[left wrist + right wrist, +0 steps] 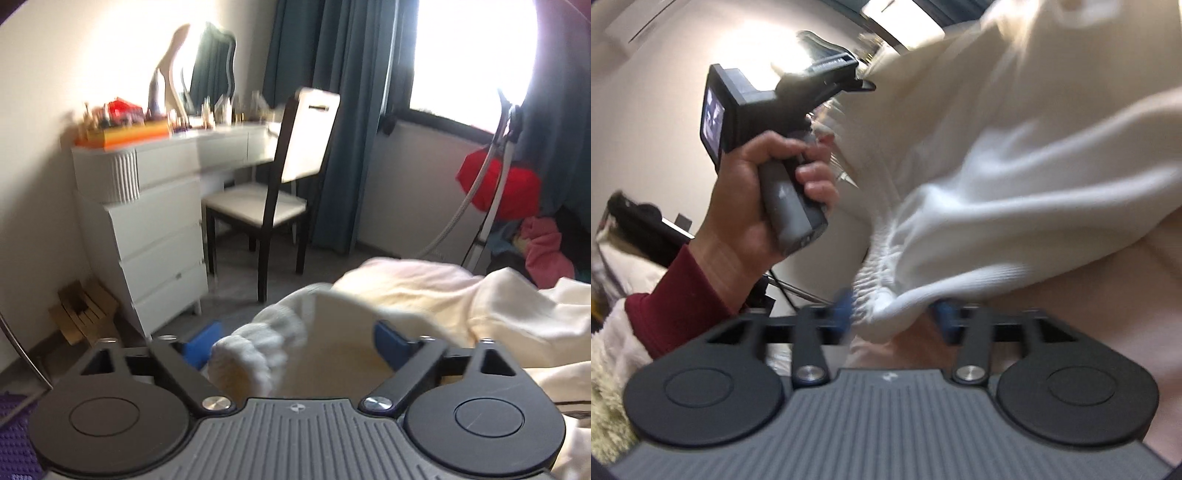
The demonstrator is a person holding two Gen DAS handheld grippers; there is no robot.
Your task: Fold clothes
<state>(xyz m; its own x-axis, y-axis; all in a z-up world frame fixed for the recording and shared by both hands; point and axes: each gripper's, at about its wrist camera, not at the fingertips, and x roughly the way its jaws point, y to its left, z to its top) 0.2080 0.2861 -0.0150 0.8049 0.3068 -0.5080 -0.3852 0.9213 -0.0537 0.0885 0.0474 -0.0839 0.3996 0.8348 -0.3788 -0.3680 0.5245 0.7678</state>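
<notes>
Left wrist view: the left gripper (pixel 291 345) stood with fingers spread wide, the cream garment (pixel 424 295) and its ribbed cuff (pixel 258 354) lying loose between them at lower centre.
Chair (pixel 273 184): mid-frame, well apart.
Right wrist view: the right gripper (pixel 892 317) seemed clamped on the ribbed hem (pixel 879 291), likely to lift it; blur left doubt.
Left hand (pixel 764 195): mid-left, gripping its handle.

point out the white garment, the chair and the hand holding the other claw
white garment (pixel 1015 177): right wrist view, bunched body fabric
chair (pixel 310 136): left wrist view, pale backrest
hand (pixel 753 192): right wrist view, back of hand
</notes>
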